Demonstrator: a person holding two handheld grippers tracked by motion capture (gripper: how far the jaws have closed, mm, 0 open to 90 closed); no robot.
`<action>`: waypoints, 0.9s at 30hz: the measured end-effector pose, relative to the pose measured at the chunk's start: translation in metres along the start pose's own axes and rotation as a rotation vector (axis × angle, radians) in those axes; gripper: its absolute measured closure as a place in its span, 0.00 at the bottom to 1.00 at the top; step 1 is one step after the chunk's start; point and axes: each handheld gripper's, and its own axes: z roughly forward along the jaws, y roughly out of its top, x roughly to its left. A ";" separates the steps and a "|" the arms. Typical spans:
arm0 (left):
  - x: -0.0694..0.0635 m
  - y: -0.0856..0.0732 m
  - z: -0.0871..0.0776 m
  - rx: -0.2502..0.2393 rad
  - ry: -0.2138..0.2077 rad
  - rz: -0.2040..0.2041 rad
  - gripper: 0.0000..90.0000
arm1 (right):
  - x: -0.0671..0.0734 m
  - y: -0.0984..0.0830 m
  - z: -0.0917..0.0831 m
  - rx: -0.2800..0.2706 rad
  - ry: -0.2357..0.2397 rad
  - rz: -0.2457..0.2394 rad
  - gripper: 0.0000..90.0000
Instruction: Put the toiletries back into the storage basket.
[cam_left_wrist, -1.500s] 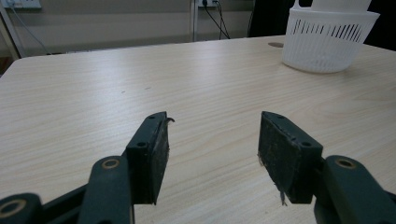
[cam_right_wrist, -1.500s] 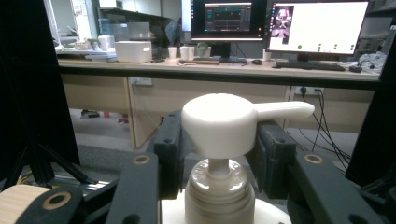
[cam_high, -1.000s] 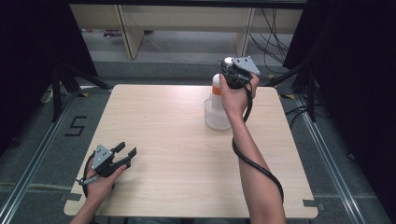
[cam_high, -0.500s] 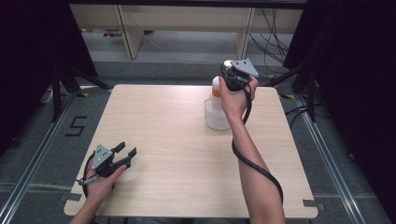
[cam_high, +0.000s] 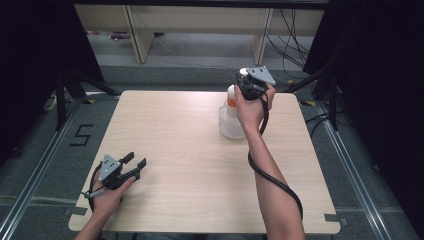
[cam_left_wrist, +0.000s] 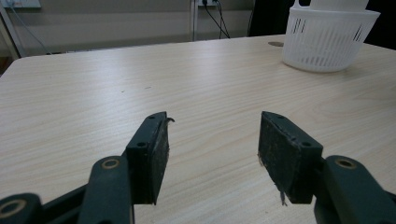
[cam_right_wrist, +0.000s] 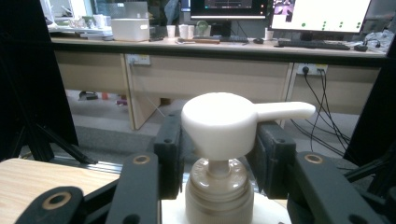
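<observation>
The right gripper (cam_right_wrist: 218, 158) clamps the pump bottle (cam_right_wrist: 219, 140) standing in the basket (cam_left_wrist: 329, 39) to steady it, while the left gripper (cam_left_wrist: 212, 154) rests gaping and empty on the table (cam_high: 190, 145).

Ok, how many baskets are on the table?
1: a white basket at the table's far right, with a pump bottle standing in it.

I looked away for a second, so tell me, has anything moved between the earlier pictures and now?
Nothing has visibly changed. The right gripper still stands at the white pump-top bottle in the white slotted plastic basket, a finger on either side of the pump head. The left gripper still rests open near the front left corner of the pale wooden table.
</observation>
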 end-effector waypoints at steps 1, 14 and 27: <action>0.000 0.000 0.000 0.000 0.000 0.000 0.47 | 0.000 0.000 0.000 0.005 0.002 -0.007 0.66; 0.000 0.000 0.000 0.000 -0.001 0.000 0.47 | 0.000 -0.009 0.004 0.025 0.004 -0.005 0.66; 0.000 0.000 0.000 -0.001 -0.001 -0.001 0.47 | -0.001 -0.016 0.008 0.047 0.004 -0.011 0.66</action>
